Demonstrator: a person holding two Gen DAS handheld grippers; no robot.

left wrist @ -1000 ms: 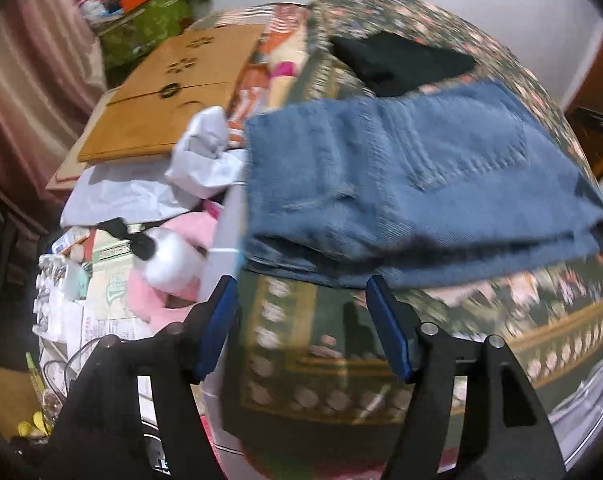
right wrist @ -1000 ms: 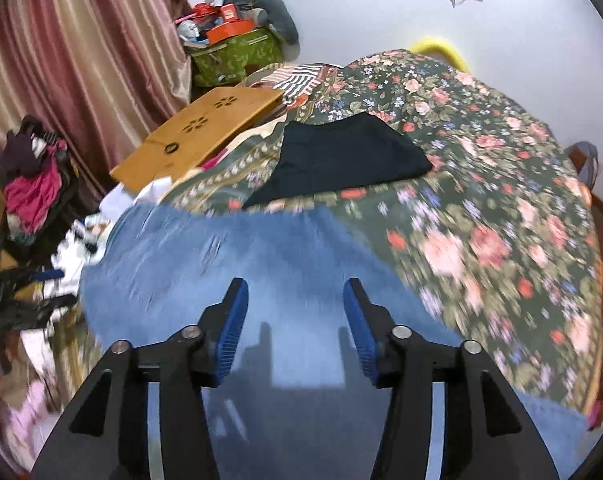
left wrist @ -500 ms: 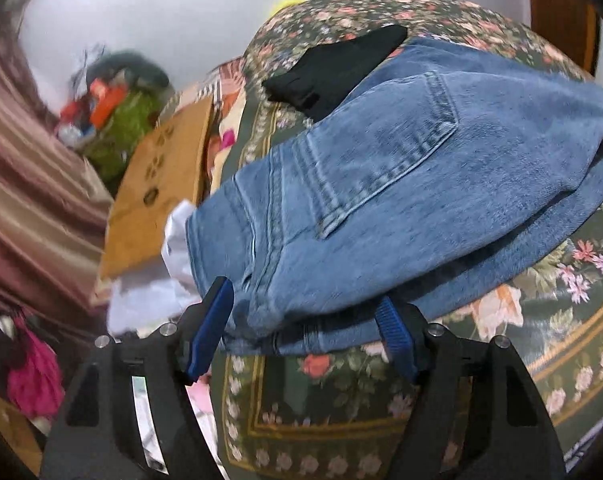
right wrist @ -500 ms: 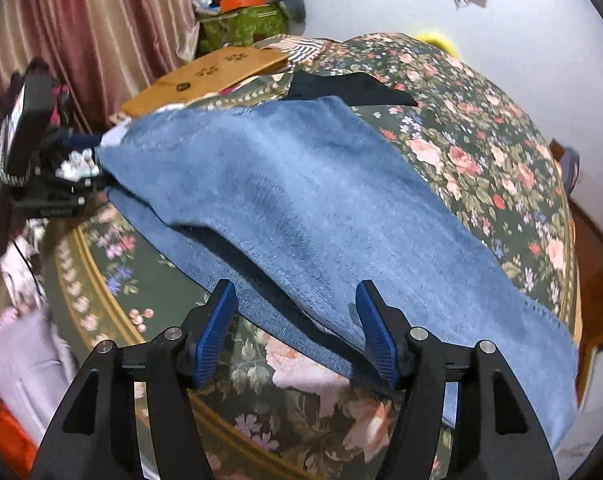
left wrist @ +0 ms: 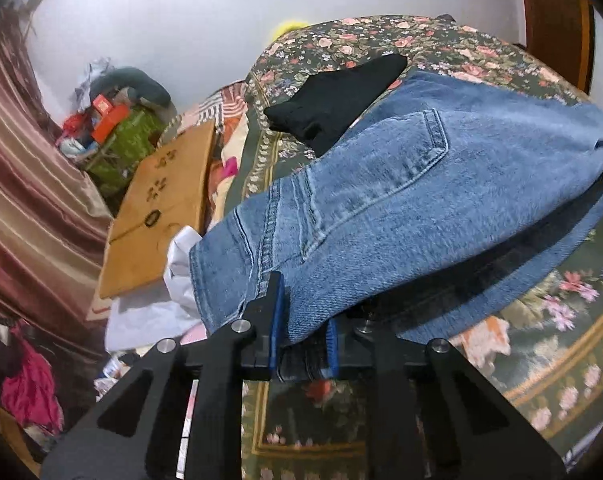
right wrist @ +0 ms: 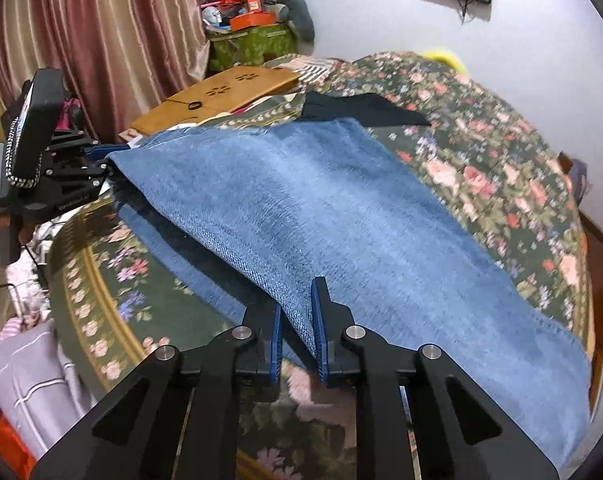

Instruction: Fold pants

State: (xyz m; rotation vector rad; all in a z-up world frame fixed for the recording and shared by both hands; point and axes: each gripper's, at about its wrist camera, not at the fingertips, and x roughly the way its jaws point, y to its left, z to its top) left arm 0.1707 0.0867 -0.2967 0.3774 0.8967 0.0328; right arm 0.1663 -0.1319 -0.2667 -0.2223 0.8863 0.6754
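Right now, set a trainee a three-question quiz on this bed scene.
1. True or false: the jeans lie flat, untouched by either gripper.
2. What lies on the bedspread beyond the jeans? A) black garment B) red towel C) white pillow
3. Fill in: the left gripper has the jeans near the back ____.

Key:
1. False: the left gripper and right gripper are closing with denim between their jaws, the top layer lifted.
2. A, the black garment.
3. pocket
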